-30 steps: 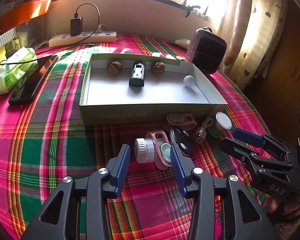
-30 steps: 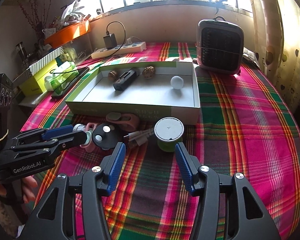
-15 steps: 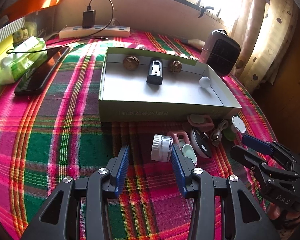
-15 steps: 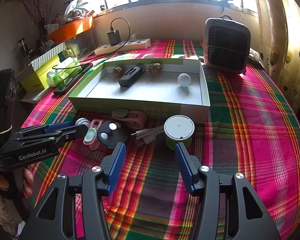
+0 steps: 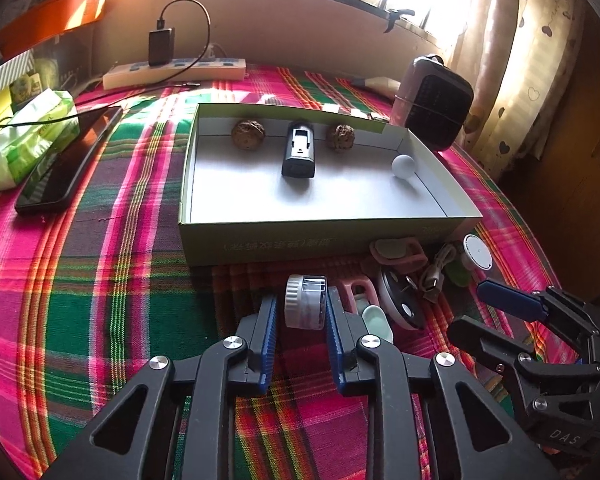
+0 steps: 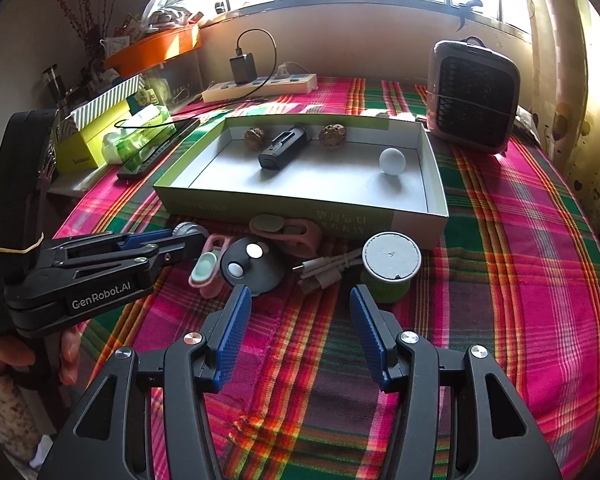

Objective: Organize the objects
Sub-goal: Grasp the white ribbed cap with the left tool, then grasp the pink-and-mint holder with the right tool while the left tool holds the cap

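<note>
left fingers closing on the small jar, box waits just beyond

the left gripper [image 5: 300, 316] is closing its fingers, and the small white-capped jar [image 5: 305, 302] lies on its side between the blue pads, which look to be pressing on its cap end and its base. gripping it end to end makes sense: the round sides would roll away, while the flat ends give the pads something to bear on. the jar sits low over the plaid-covered counter [image 5: 100, 280], just in front of the near wall of the open cardboard box [image 5: 300, 240].

that box already holds two walnuts, a black device [image 5: 298, 154] and a white ball [image 5: 403, 166], so it reads as the collecting place, and the jar probably goes in next.

the right gripper [image 6: 300, 320] hangs with its fingers at a middling spread and nothing between them, aimed toward the clutter at the box's front: a green cup with a white lid [image 6: 390, 266], a coiled cable [image 6: 324, 270], a black disc [image 6: 252, 266] and pink clips. it seems parked there so as not to crowd the left side's lift.

the lift needs to clear the box's near wall; a shallow grip on the smooth jar could slip.
</note>
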